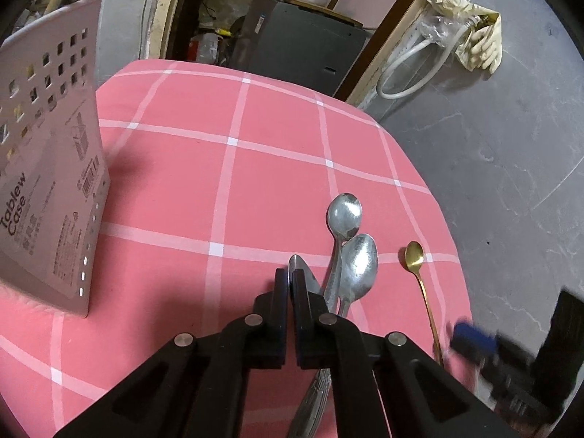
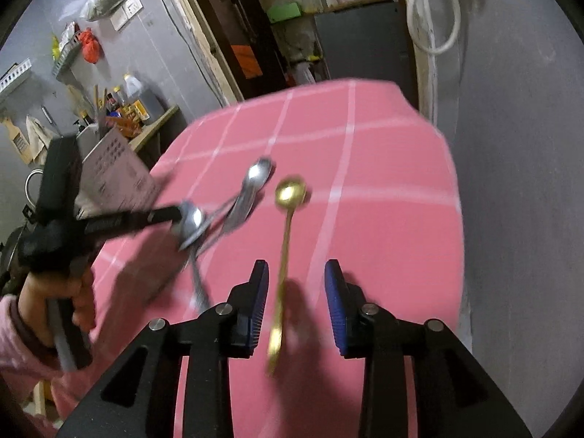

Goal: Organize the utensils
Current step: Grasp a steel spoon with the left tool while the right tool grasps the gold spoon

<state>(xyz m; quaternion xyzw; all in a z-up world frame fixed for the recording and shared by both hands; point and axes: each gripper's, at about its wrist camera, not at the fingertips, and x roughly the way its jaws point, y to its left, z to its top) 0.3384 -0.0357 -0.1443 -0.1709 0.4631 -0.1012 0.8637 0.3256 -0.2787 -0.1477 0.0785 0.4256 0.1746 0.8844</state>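
Note:
My left gripper (image 1: pixel 290 284) is shut on a silver spoon (image 1: pixel 310 394), its bowl pinched between the fingertips, handle hanging down toward me. Two more silver spoons (image 1: pixel 356 262) lie crossed on the pink checked tablecloth (image 1: pixel 219 182) just to its right. A gold spoon (image 1: pixel 414 255) lies further right. In the right wrist view my right gripper (image 2: pixel 296 284) is open above the gold spoon (image 2: pixel 288 197), whose handle runs between the two blue-padded fingers. The left gripper (image 2: pixel 175 215) with its held spoon (image 2: pixel 191 226) shows there at the left, beside the silver spoons (image 2: pixel 252 186).
A grey perforated tableware case (image 1: pixel 47 168) stands at the table's left side; it also shows in the right wrist view (image 2: pixel 116 168). The table's right edge drops to a grey floor (image 1: pixel 511 182). A doorway with shelves and a dark cabinet (image 1: pixel 299 43) lies beyond.

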